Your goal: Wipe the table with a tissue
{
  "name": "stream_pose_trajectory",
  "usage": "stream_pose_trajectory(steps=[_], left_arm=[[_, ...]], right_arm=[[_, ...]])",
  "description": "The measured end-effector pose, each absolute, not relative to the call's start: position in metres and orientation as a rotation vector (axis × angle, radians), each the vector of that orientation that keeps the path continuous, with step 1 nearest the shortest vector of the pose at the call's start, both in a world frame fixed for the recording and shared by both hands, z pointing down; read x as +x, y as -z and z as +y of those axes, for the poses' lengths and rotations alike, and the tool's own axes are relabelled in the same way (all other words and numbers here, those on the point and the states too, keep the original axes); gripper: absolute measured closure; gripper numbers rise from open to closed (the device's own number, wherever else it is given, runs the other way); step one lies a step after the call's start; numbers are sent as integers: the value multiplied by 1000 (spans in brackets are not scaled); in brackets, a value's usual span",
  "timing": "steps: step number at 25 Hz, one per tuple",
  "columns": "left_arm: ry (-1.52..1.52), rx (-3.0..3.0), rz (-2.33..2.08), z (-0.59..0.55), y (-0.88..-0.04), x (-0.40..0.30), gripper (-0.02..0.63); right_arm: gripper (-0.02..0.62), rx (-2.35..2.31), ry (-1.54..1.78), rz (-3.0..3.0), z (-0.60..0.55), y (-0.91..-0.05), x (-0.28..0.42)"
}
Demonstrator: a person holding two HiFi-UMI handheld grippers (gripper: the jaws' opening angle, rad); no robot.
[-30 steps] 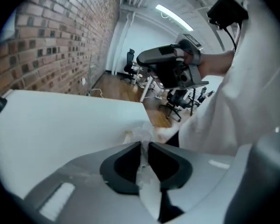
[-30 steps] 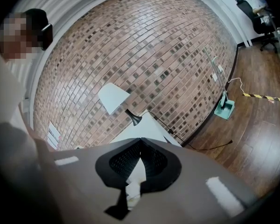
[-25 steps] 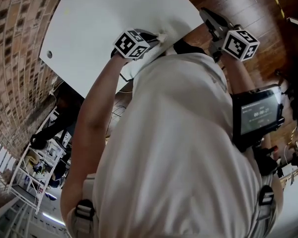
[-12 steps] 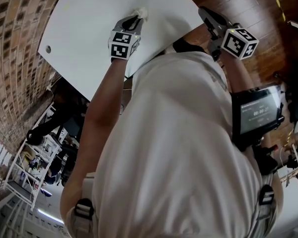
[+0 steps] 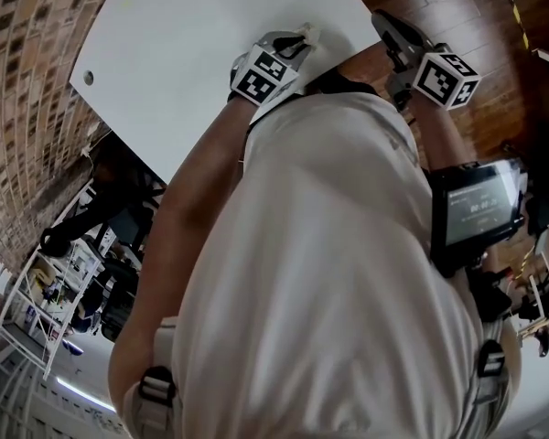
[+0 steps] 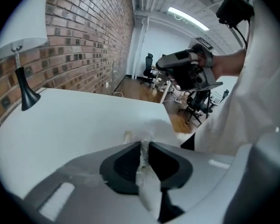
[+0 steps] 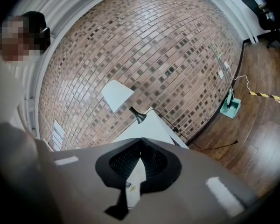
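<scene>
A curved-looking brick wall (image 7: 154, 55) of mottled red and brown fills the right gripper view, which the head view catches only at its left edge; the plank wooden floor (image 5: 457, 7), glossy and dark, runs beside it; the counter (image 5: 183, 53) is a smooth, matt white slab with a rounded corner and one small round hole near its far edge, seen whole only from the head; the person's pale shirt (image 5: 348, 273) covers the lower half of that view; a white-shaded lamp (image 6: 23, 27) on a thin black stem shows in both gripper views and not from above; a dark screen (image 5: 476, 210) strapped to the right forearm glows with writing too small to read; the left gripper (image 5: 297, 42), grey with a black-and-white marker cube, leans down at the counter's near edge, its fingers pinching a crumpled white tissue (image 6: 147, 185) whose end touches the surface; the right gripper (image 5: 384, 24) hangs over the floor just beside the counter's corner, its ribbed black fingers pressed together at the tips.
</scene>
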State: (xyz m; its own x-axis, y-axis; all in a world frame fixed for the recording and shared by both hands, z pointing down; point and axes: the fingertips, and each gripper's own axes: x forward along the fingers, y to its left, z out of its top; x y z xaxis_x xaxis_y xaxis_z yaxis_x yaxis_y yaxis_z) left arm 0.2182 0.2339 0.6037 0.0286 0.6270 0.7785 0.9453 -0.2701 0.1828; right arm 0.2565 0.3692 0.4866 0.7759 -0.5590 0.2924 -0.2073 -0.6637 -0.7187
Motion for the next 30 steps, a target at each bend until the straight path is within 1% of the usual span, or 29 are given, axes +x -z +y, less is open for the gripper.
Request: stream_pose_trajectory(steps=[5,12,19,24,27,30], left_arm=[[1214,-1848,-1711,218,-606,158,546],[1243,-2147,-1555,174,-604,97,546],[1085,-2758,-1234,117,-550,117,545],[918,-3045,-1019,67,-507,112,545],[818,-3168,-914,44,-480,117,544],[725,-3231,-843,25,-461,105,543]], right_arm=[[588,-2269,671,655,350,-486,257],[588,-2231,690,867,306,-475,235],[588,-2185,742,1075,236,-457,207],[588,-2188,781,1242,183,-442,169],[588,-2195,763,1392,155,-420,159],[588,-2229,722,1556,127,-405,134]])
